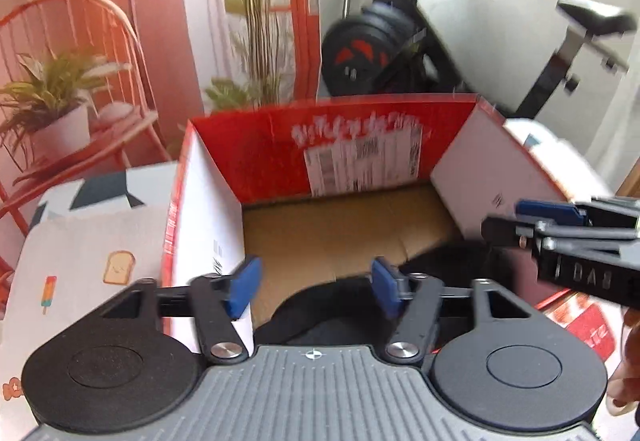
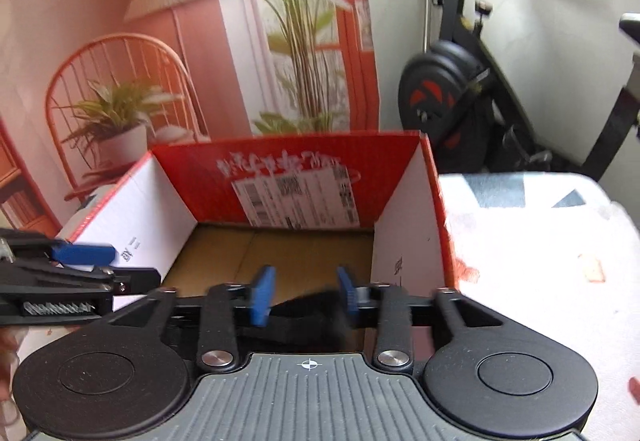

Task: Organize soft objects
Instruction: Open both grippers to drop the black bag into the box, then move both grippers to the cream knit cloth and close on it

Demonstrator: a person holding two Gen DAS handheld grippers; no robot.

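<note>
Black fabric [image 1: 316, 317] lies nearest, slack at six o'clock in the red carton [image 1: 360, 145], released; left claw [image 1: 316, 287] spread above it; right claw [image 2: 306, 295] partly spread, straddling a fold — seemingly letting go.

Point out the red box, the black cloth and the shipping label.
red box [image 1: 360, 129], left wrist view, back wall.
black cloth [image 1: 320, 305], left wrist view, its top fold.
shipping label [image 2: 296, 197], right wrist view, label middle.
</note>
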